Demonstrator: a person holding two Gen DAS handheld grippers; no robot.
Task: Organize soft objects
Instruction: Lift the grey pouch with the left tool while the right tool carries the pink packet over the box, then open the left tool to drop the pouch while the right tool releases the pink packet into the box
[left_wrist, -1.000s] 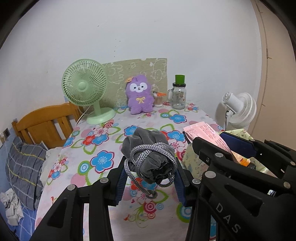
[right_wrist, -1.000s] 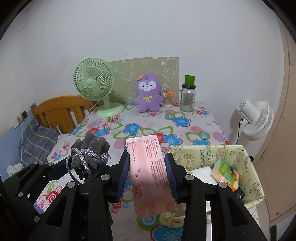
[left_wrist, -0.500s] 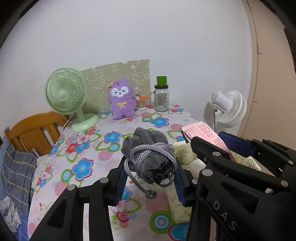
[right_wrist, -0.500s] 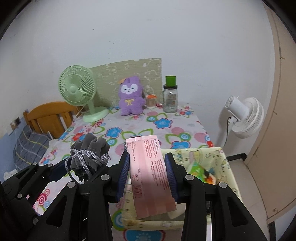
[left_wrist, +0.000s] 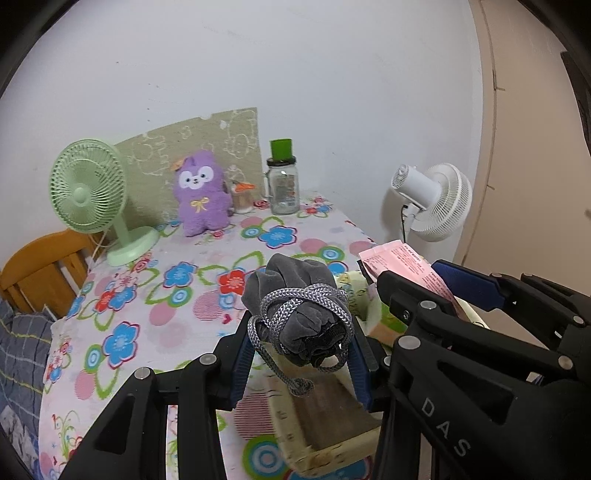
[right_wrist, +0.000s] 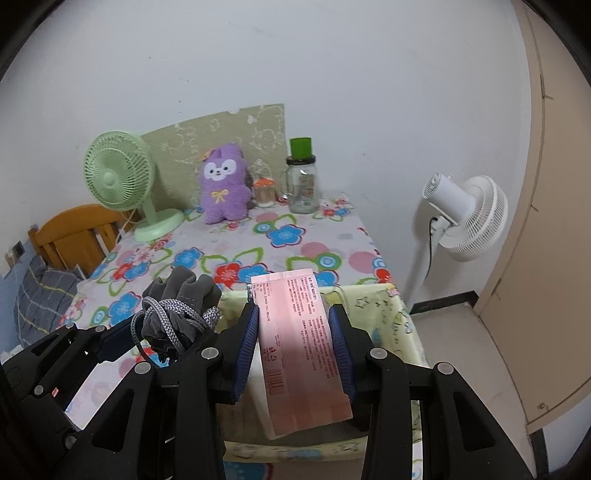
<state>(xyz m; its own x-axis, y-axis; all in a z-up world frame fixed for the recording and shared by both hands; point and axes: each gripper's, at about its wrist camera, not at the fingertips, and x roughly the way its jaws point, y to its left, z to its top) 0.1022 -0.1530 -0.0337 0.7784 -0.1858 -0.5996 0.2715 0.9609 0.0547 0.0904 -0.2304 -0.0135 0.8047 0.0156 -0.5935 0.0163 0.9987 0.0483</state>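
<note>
since a second ago both our grippers have shifted right, over the yellow fabric bin | our left gripper pinches the grey drawstring pouch above the bin's near corner | our right gripper squeezes the pink tissue pack above the bin | purple plush stands by the wall

Pink packet hides most of the bin's contents.

A green fan and a glass jar stand on the flowered tablecloth. A white fan stands beside the table.
</note>
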